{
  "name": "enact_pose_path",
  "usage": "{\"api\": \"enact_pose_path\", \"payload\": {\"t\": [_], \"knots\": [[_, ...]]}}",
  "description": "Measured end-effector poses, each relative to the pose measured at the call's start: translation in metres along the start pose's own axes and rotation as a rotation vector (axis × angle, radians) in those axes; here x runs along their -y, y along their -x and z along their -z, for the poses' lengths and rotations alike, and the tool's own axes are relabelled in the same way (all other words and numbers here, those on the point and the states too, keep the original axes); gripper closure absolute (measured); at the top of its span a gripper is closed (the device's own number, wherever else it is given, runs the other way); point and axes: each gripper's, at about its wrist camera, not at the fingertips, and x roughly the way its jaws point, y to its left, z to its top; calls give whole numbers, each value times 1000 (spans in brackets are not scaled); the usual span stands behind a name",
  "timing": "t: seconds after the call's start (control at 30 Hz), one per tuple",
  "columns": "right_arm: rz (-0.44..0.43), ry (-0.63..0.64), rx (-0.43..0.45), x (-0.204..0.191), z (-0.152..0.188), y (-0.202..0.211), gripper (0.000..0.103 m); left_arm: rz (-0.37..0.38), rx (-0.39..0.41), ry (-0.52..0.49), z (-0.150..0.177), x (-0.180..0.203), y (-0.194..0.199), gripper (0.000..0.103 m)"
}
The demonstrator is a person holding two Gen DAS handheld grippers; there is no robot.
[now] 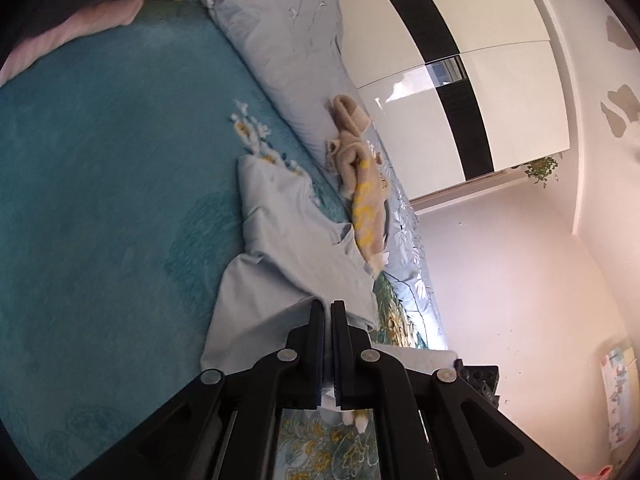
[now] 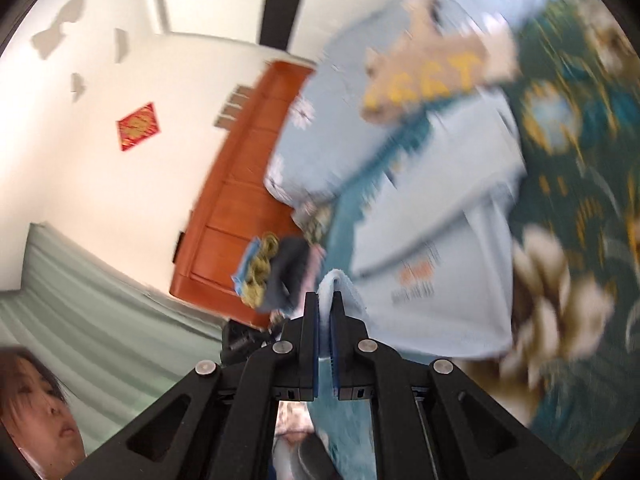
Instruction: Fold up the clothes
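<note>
A pale blue shirt lies partly folded on a teal bedspread. My left gripper is shut on the shirt's near edge, with cloth pinched between its fingers. In the right wrist view the same pale blue shirt shows printed lettering, and my right gripper is shut on a folded edge of it. That view is blurred by motion. A beige garment with yellow lettering lies crumpled beyond the shirt, and the beige garment also shows in the right view.
A light blue floral quilt runs along the bed's far side by a white and black wardrobe. A wooden headboard stands at the bed's end with a small pile of clothes. A person's face shows at the lower left.
</note>
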Motion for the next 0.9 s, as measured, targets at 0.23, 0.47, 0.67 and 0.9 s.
{"api": "enact_pose_path", "payload": {"t": [0.23,0.47,0.67,0.9], "knots": [[85,61,96,-4,-85,-43,99,-51,14,16,-73,13,-51,98],[255,-66,136,59,-139,-84,99,-146,-3,121,-117,-28,-115,98],[386,-142,105,104,-152,-110,99,-194,-2,154,-125,-53,-143,98],[427,-171,70,120,-148,-114,96,-131,-20,150,-122,-48,-143,57]]}}
